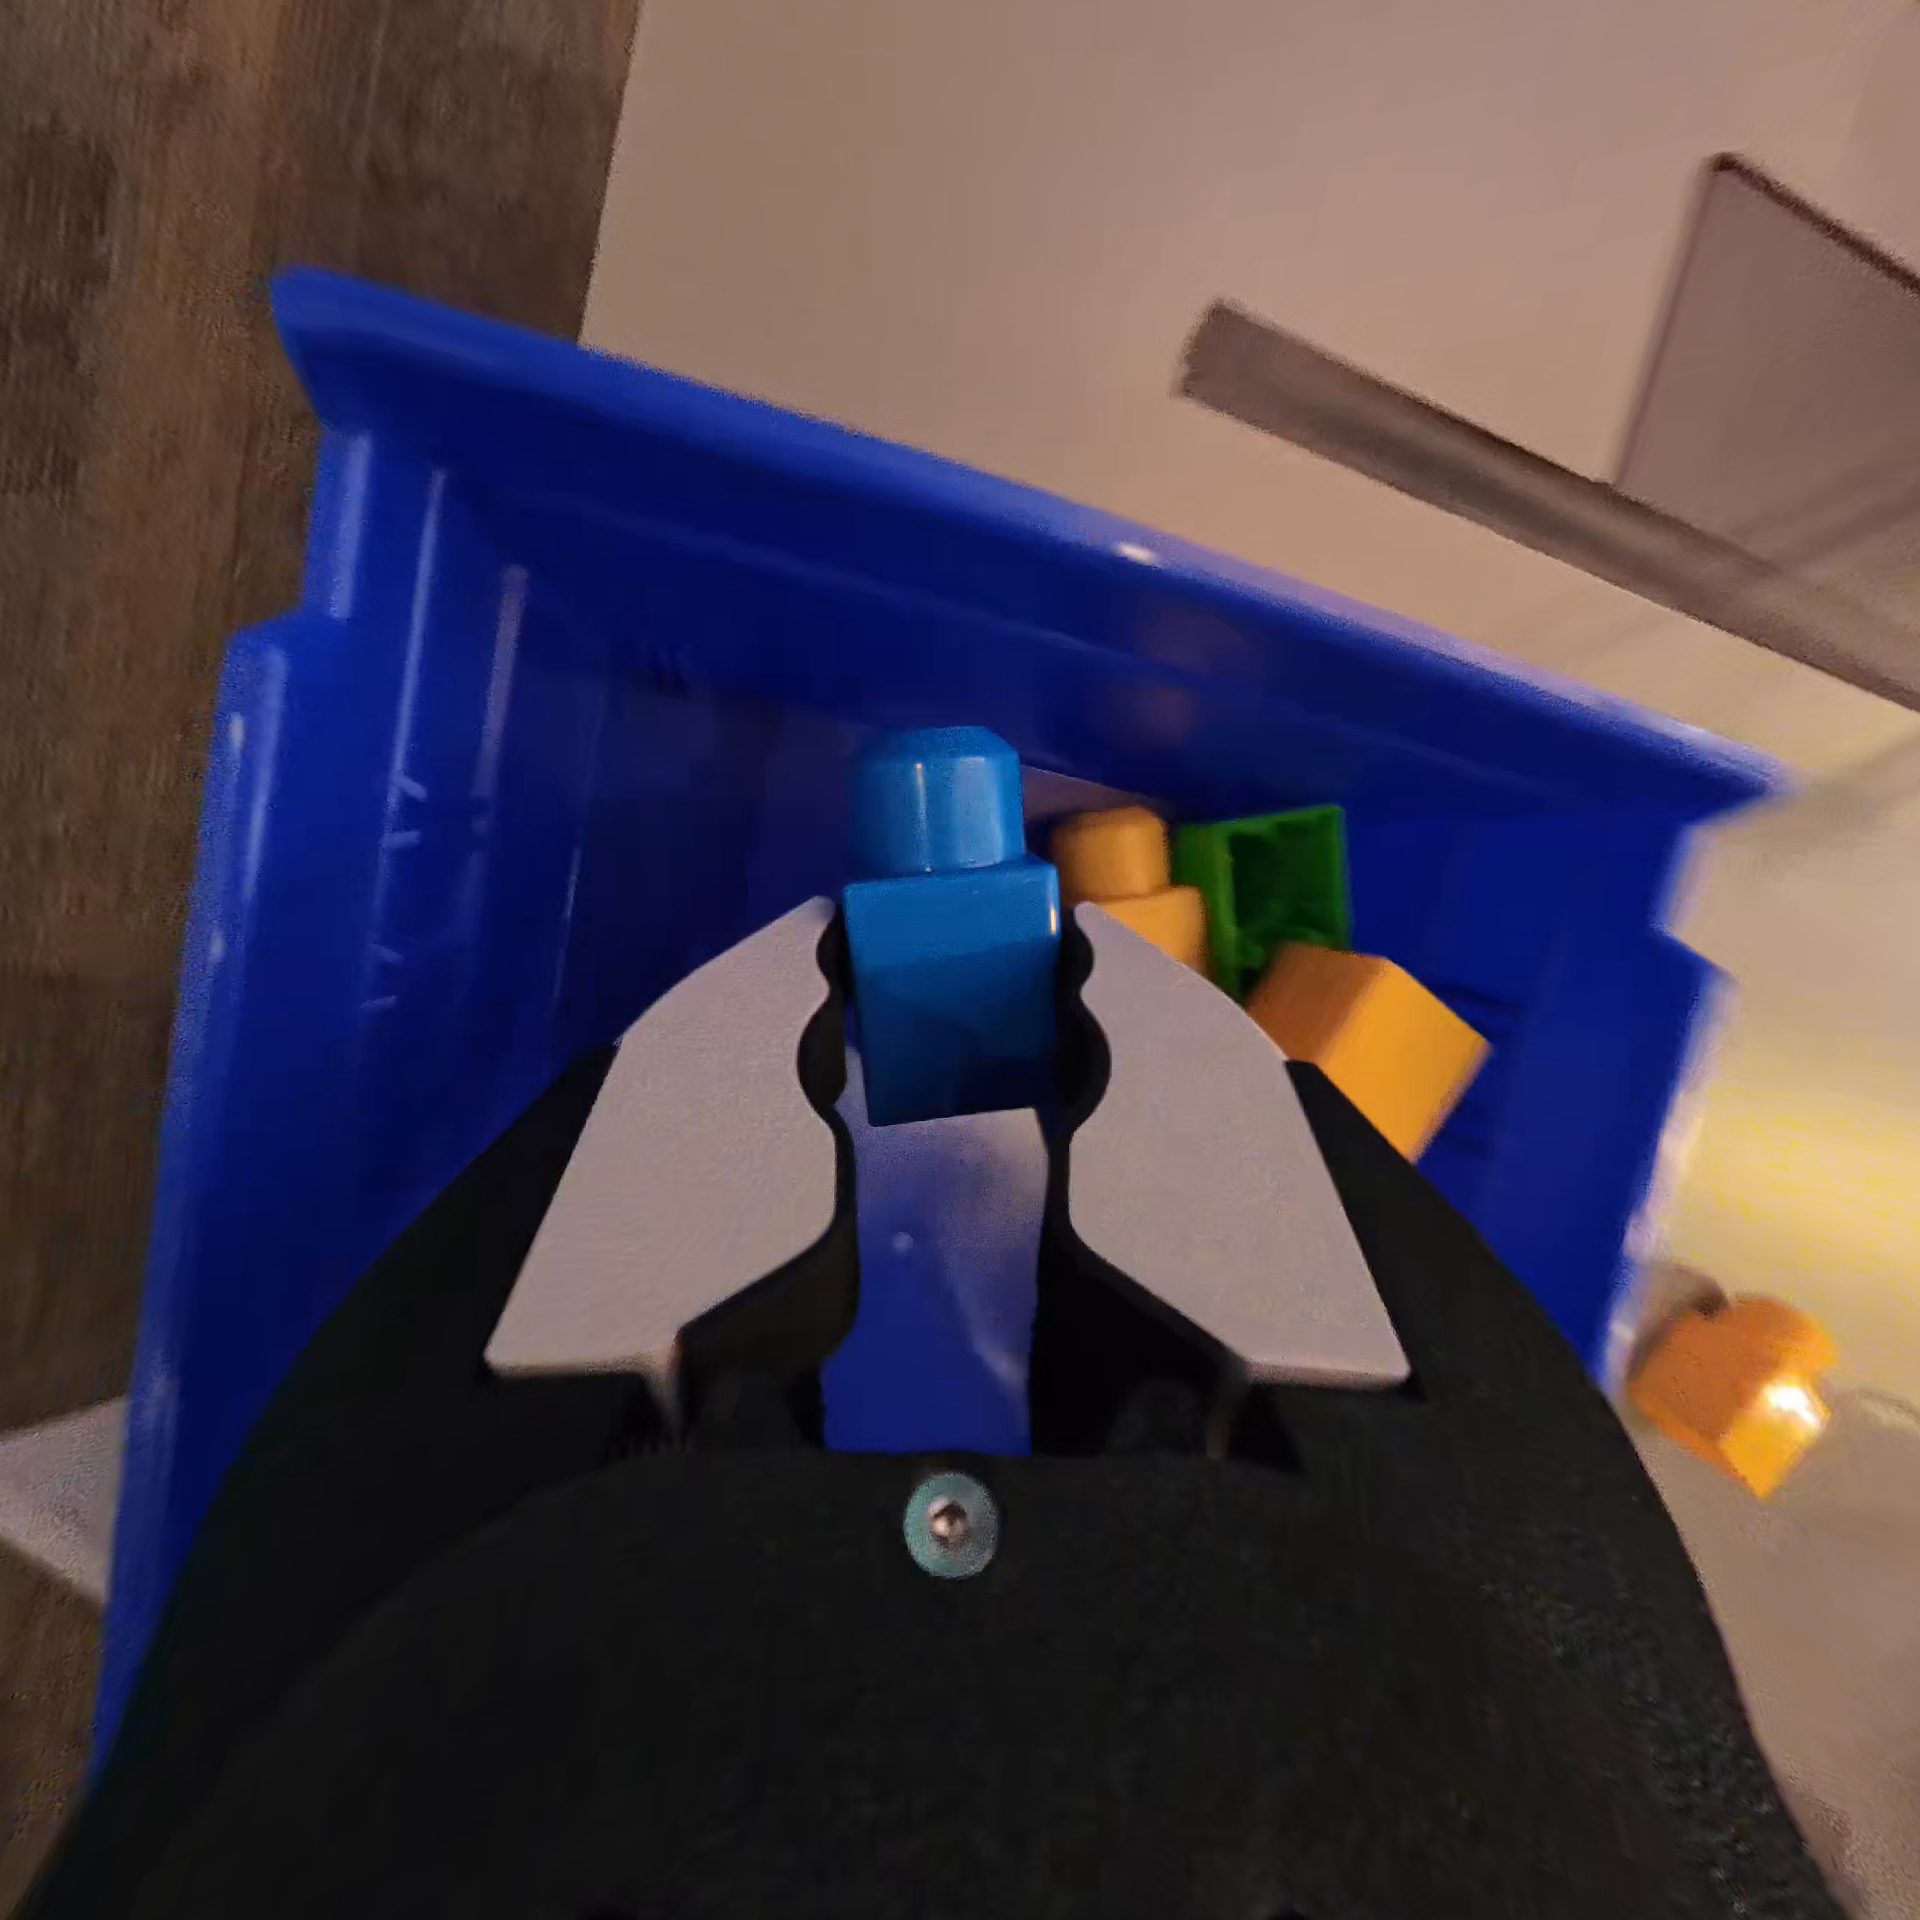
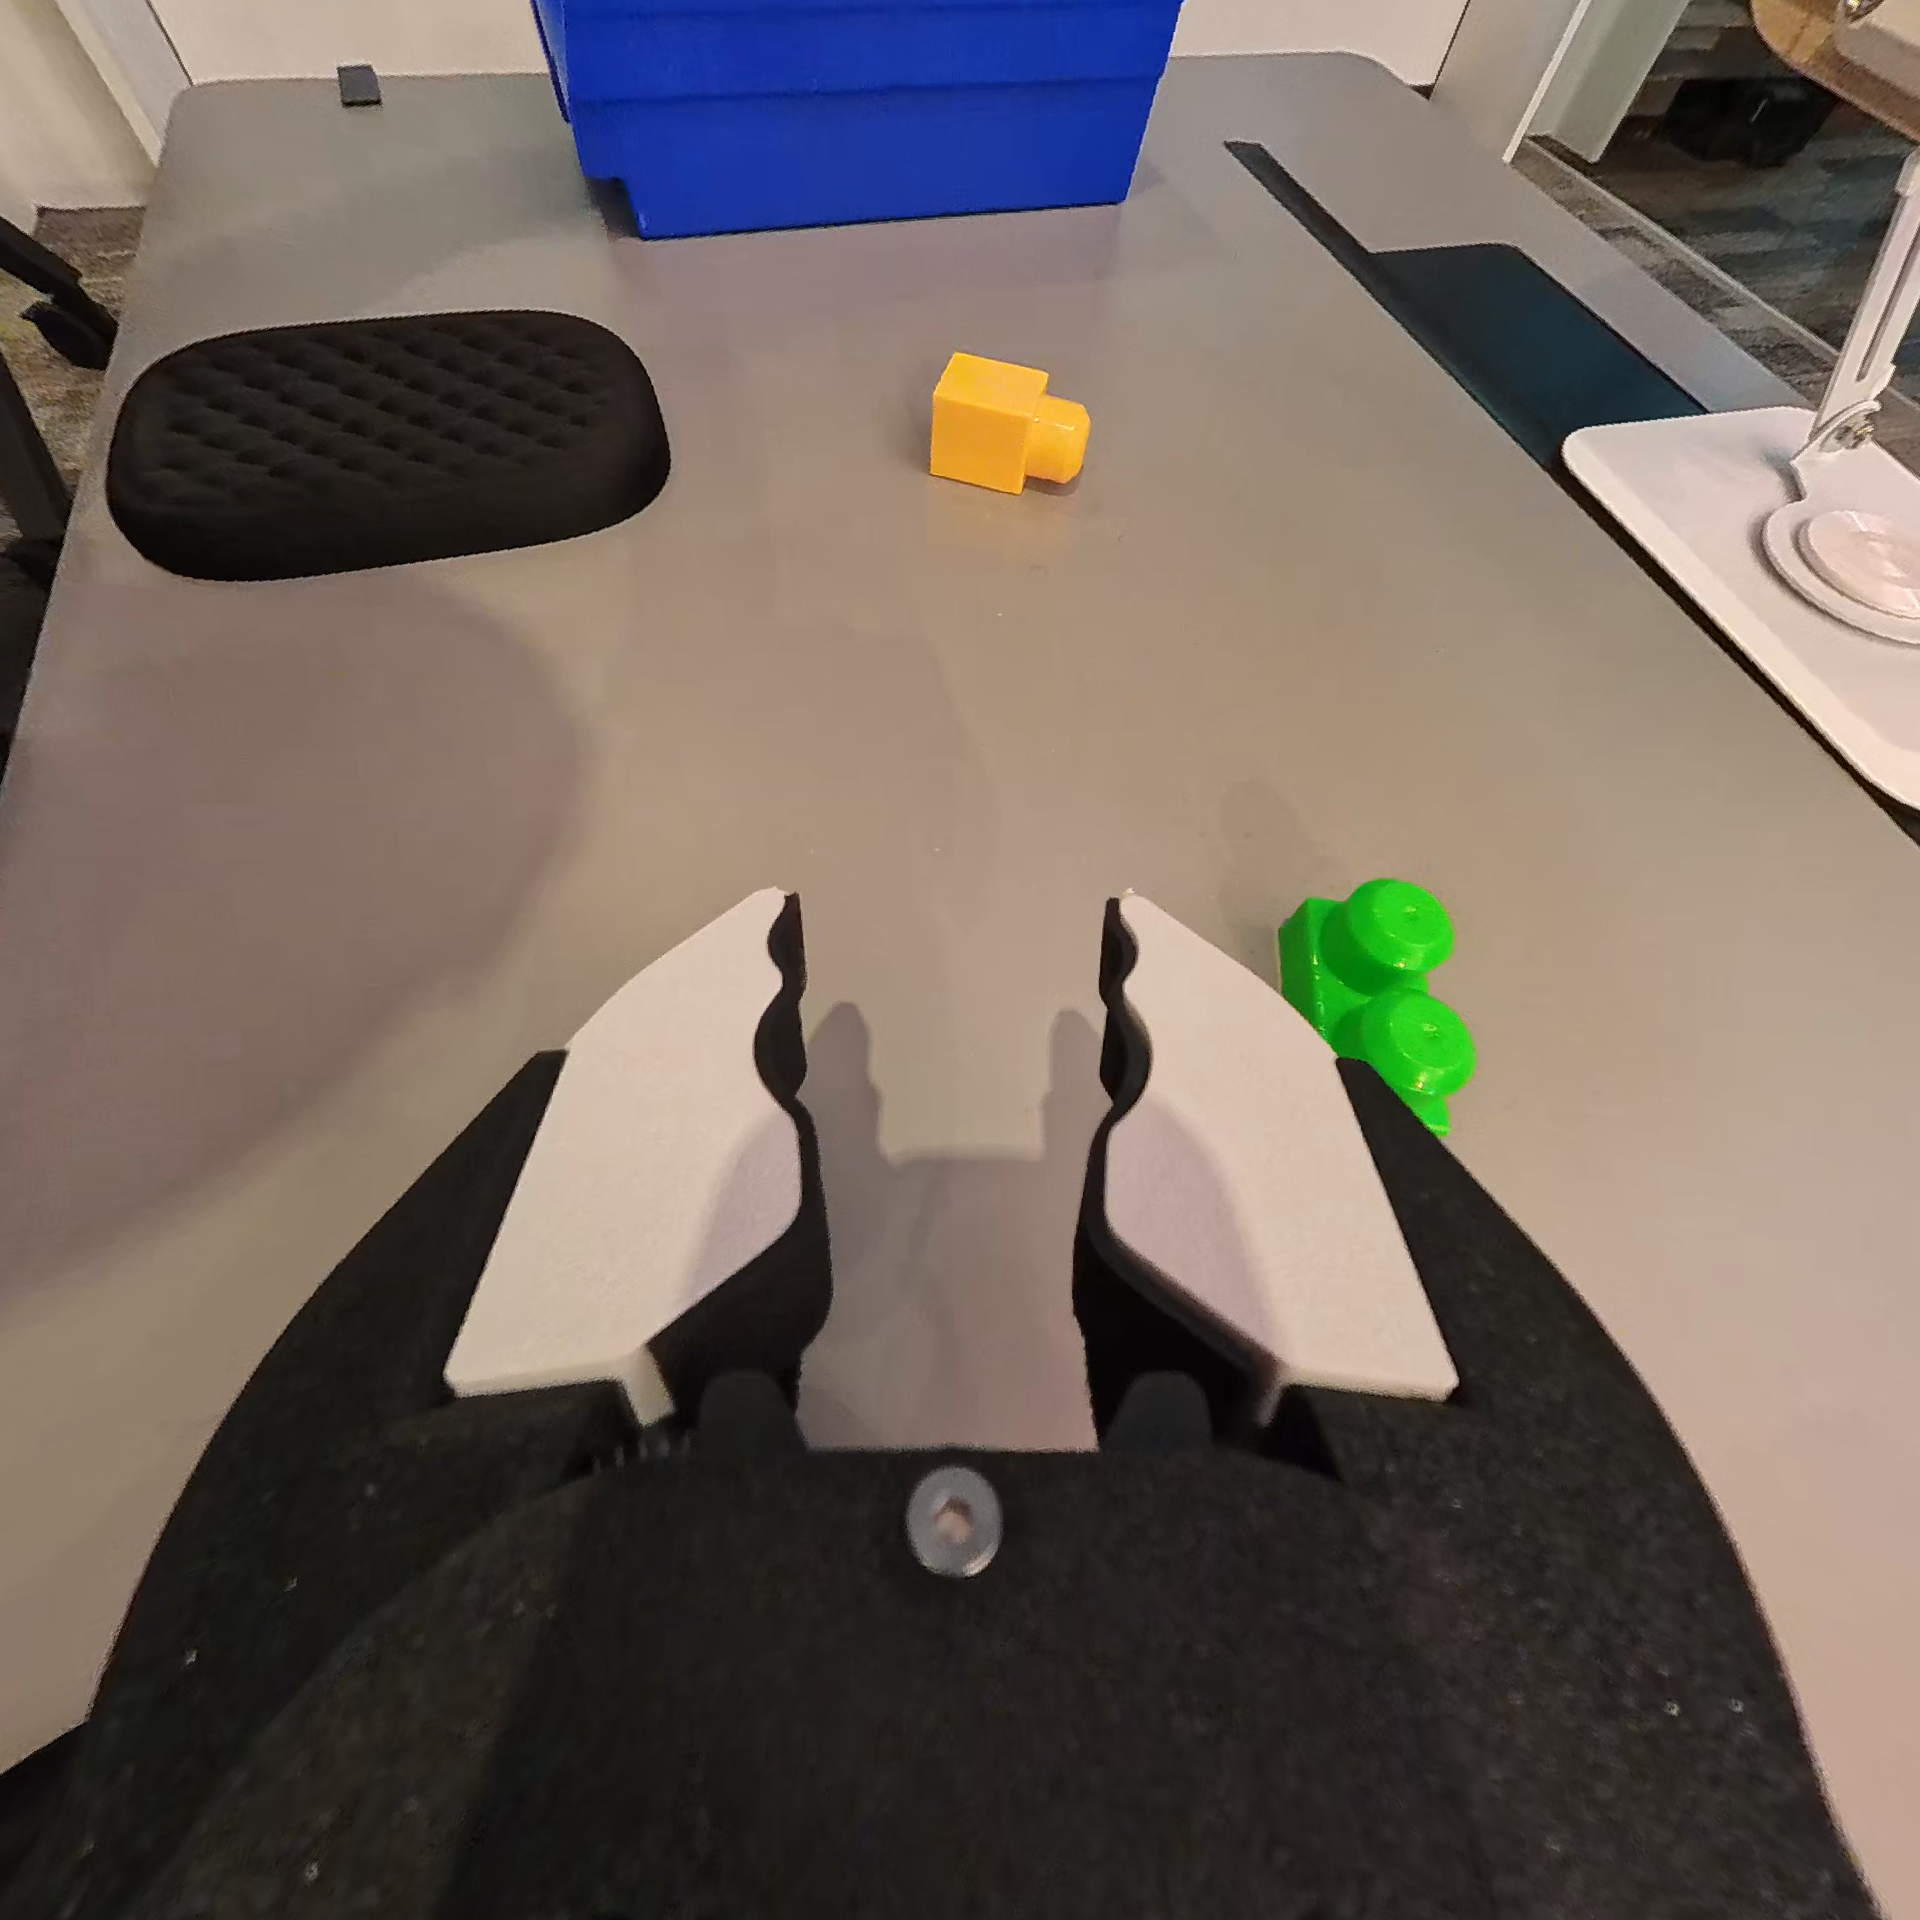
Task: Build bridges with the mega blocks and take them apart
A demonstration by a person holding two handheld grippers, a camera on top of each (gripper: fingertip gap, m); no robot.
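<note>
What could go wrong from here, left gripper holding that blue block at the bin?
1. The left gripper pinches the blue block only near its fingertips, and the block sits slightly tilted; it may slip or twist out.
2. The view is motion-blurred, with the blue bin wall close by; a fast swing could clip it.
3. The right gripper is open with a green block just beside its right finger; a sideways move could knock it.

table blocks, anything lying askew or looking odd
Two look toppled: the orange block lies on its side, stud pointing right, and the green two-stud block is tipped too, studs facing sideways beside the open right claw.
</note>
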